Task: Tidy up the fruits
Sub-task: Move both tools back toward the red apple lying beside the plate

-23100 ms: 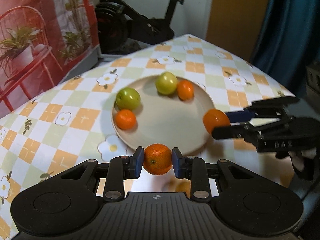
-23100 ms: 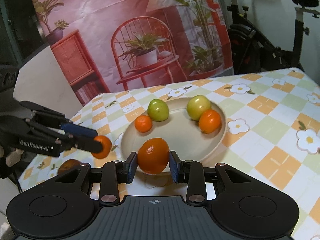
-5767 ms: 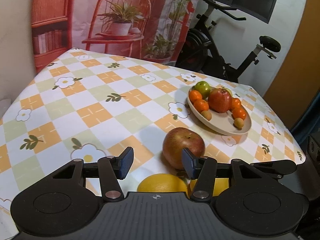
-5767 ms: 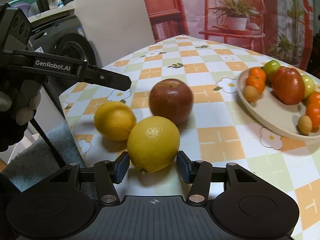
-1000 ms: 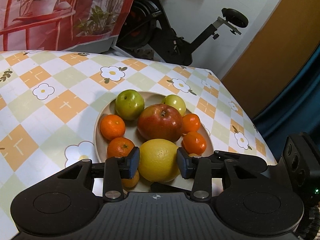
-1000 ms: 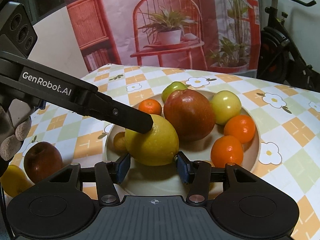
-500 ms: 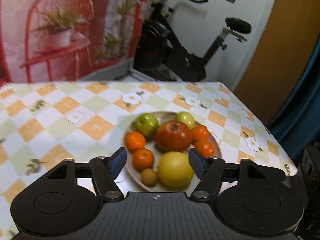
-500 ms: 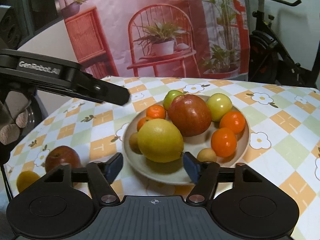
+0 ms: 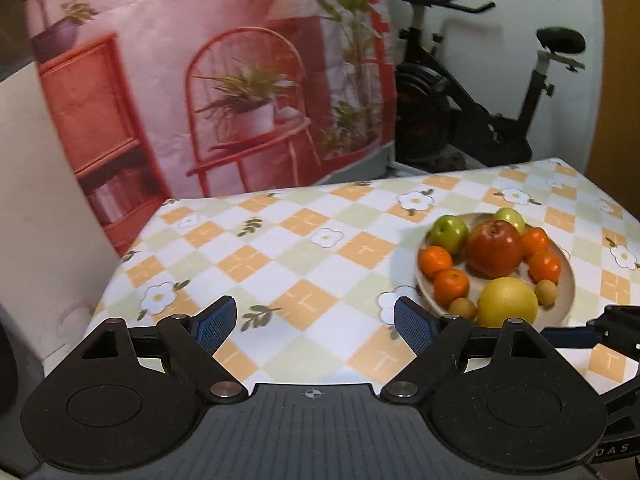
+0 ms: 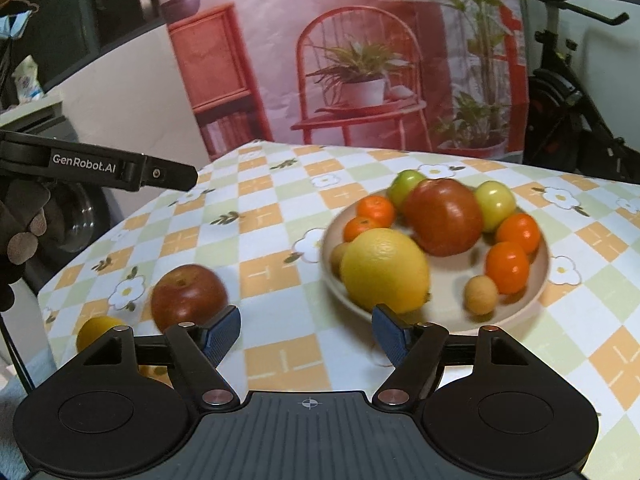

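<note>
**Lemon on plate, both grippers empty**

On the bench [image 9: 304,240], under a checked flower-print cloth, the plate [image 10: 532,304] sits toward the right side in the left wrist view and holds most of the fruit.

Plate contents, right wrist view:
- lemon [image 10: 384,270] at the near left edge, resting inside the rim
- red apple [image 10: 444,216] in the middle, just behind the lemon
- two green apples [image 10: 406,188] at the back, one either side of the red apple
- two oranges [image 10: 374,210] on the left, two more on the right [image 10: 506,266]
- small tan fruit [image 10: 480,294] near the front rim, another half hidden left of the lemon

Off the plate, near the bench's left corner: a second red apple [image 10: 188,296] lies on the cloth, and a second lemon [image 10: 98,332] is just beside it, partly hidden behind the gripper finger.

Left hand-held gripper [image 9: 316,326]: jaws wide and opening, nothing between them, only bare cloth. It points left of the plate. In the right wrist view its arm shows at left, held by a gloved hand [image 10: 20,232].

Right hand-held gripper [image 10: 306,334]: jaws moderately wide, nothing between the pads. The lemon on the plate is just beyond its right fingertip, not touched. One of its fingers shows at the right edge of the left wrist view.

An exercise bike [image 9: 472,120] and a printed backdrop [image 9: 240,80] stand behind the bench.
</note>
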`<state>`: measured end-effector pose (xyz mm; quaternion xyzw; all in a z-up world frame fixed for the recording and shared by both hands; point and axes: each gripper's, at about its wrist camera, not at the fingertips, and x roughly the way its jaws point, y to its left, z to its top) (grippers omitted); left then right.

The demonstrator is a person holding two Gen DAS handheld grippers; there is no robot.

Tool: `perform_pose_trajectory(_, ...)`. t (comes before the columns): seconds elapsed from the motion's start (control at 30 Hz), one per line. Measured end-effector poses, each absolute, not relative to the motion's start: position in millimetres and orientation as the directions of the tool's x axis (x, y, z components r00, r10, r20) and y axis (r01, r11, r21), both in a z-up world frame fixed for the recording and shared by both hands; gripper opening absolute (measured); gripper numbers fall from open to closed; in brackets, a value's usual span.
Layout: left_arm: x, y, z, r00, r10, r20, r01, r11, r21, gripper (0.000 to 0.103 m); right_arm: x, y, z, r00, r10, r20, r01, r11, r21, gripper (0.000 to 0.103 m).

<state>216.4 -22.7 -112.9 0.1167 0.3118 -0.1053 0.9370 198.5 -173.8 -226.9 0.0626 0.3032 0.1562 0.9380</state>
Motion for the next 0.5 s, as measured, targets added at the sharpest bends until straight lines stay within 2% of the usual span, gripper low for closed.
perform_pose_trajectory(0.17, 211.7, 5.3, -114.7, 0.733, -0.254, -0.631, 0.306, 0.952, -0.027, 0.088, 197.3, -157.9, -227.4, 0.750, 0.343, -0.566, -0.290, 0.939, 0.185, 0.070)
perform_pose_trajectory(0.23, 208.1, 15.9, -115.9, 0.740, -0.234, -0.631, 0.249, 0.966, -0.068, 0.088, 196.5, -153.9, -227.3, 0.745, 0.347, -0.569, -0.299, 0.937, 0.180, 0.081)
perform_pose_trajectory(0.37, 196.5, 17.4, -120.8, 0.785, -0.138, -0.604, 0.169, 0.986, -0.005, 0.088, 195.5, -146.8, -226.3, 0.750, 0.342, -0.566, -0.296, 0.939, 0.174, 0.083)
perform_pose_trajectory(0.5, 193.2, 19.6, -121.5, 0.792, -0.089, -0.604, 0.120, 0.993, 0.011, 0.088, 196.3, -142.0, -226.3, 0.747, 0.338, -0.573, -0.288, 0.941, 0.179, 0.091)
